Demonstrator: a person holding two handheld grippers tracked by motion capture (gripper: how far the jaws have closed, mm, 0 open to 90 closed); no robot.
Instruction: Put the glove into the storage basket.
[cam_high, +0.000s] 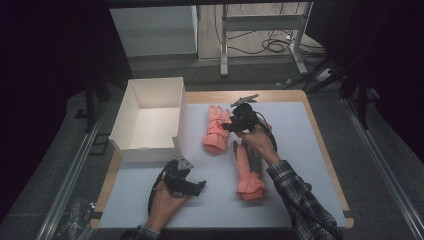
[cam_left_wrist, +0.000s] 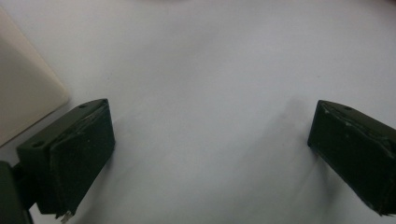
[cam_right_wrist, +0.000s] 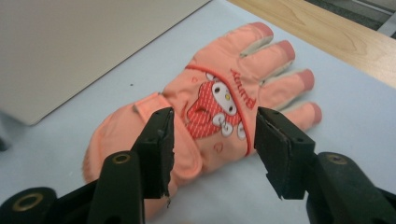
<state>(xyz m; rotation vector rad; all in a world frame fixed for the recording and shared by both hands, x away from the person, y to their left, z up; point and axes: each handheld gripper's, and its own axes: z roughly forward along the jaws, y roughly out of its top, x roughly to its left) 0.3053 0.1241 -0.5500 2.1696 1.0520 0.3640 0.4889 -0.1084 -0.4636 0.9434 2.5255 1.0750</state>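
My left gripper (cam_high: 200, 186) is waiting with jaws spread, empty, near the desk's front edge by the white cardboard box (cam_high: 131, 114). My right gripper (cam_right_wrist: 212, 140) is hovering half-open over the soft, light padded orange glove with a cartoon patch (cam_right_wrist: 210, 109) lying flat toward the desk's far edge beside the box; I am judging its squashy palm the best hold.

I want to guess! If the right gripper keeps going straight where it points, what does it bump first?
Probably the far pink glove: the right gripper points at its back, jaws open, not touching.

The glove (cam_right_wrist: 219, 112) I'm over lies flat in the middle of my right gripper view, orange-pink, back up, a cartoon patch on it, fingers spread toward the upper right. Its twin (cam_high: 248, 175) lies lower centre in the high view, cuff toward me.
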